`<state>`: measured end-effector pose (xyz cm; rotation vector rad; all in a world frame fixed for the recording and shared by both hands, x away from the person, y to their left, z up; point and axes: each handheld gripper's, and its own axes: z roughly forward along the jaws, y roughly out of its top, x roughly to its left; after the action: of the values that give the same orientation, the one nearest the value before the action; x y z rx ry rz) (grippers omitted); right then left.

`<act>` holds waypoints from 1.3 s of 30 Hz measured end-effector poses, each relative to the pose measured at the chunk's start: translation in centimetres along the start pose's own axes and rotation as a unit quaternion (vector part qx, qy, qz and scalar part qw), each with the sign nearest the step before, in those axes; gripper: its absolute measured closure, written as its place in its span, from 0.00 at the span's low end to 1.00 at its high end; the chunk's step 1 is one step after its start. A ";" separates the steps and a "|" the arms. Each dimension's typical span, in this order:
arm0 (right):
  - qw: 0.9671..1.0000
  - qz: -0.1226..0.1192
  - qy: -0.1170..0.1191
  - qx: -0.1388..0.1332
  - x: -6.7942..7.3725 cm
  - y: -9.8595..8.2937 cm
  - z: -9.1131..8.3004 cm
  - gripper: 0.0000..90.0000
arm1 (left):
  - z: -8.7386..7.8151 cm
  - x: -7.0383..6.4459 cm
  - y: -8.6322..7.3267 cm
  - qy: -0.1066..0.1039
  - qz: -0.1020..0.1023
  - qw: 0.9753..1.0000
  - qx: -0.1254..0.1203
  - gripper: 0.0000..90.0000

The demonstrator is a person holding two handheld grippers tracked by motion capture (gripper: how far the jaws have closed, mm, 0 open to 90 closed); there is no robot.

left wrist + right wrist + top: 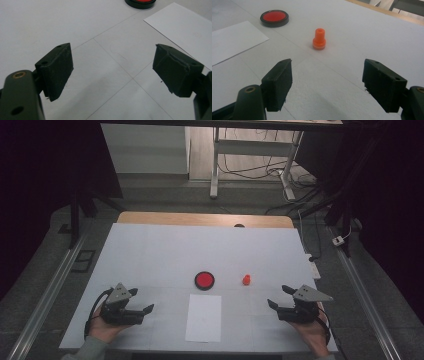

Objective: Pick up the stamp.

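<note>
A round red disc with a black rim (pixel 204 280) lies mid-table, and a small orange peg-shaped stamp (pixel 246 279) stands upright to its right. A white sheet of paper (pixel 204 317) lies nearer the front edge. My left gripper (pixel 140 300) rests at the front left, open and empty, with the paper (pixel 182 27) and the disc (pixel 140 3) ahead of it. My right gripper (pixel 280 297) sits at the front right, open and empty, pointing toward the orange stamp (pixel 319 39) and the disc (pixel 274 18), with the paper (pixel 234 40) to the left.
The white table top (pixel 150 255) has a wooden strip (pixel 200 219) along its far edge. Metal rails (pixel 45 300) run along both sides on the floor. A desk frame and cables (pixel 280 170) stand beyond the table.
</note>
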<state>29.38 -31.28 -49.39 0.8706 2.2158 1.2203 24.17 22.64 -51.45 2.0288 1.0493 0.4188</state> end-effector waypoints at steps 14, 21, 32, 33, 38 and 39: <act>1.000 0.001 0.010 -0.008 0.5 1.1 0.2 0.28 | 0.4 0.0 0.1 0.000 0.003 1.000 0.005 0.19; 1.000 -0.004 0.012 -0.012 0.8 2.1 0.5 0.30 | 0.4 0.0 0.1 0.000 0.003 1.000 0.010 0.19; 1.000 0.000 0.014 -0.013 1.1 3.8 1.4 0.31 | 0.6 0.0 0.1 0.004 0.004 1.000 0.015 0.18; 1.000 0.000 0.014 -0.013 1.1 3.8 1.4 0.31 | 0.6 0.0 0.1 0.004 0.004 1.000 0.015 0.18; 1.000 0.000 0.017 -0.007 1.3 4.2 2.1 0.31 | 0.7 0.0 0.1 0.003 0.006 1.000 0.017 0.18; 1.000 0.000 0.017 -0.007 1.3 4.2 2.1 0.31 | 0.7 0.0 0.1 0.003 0.006 1.000 0.017 0.18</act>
<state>31.19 -27.46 -46.91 0.8496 2.2307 1.2591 24.61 22.26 -51.84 2.0658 1.0552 0.4151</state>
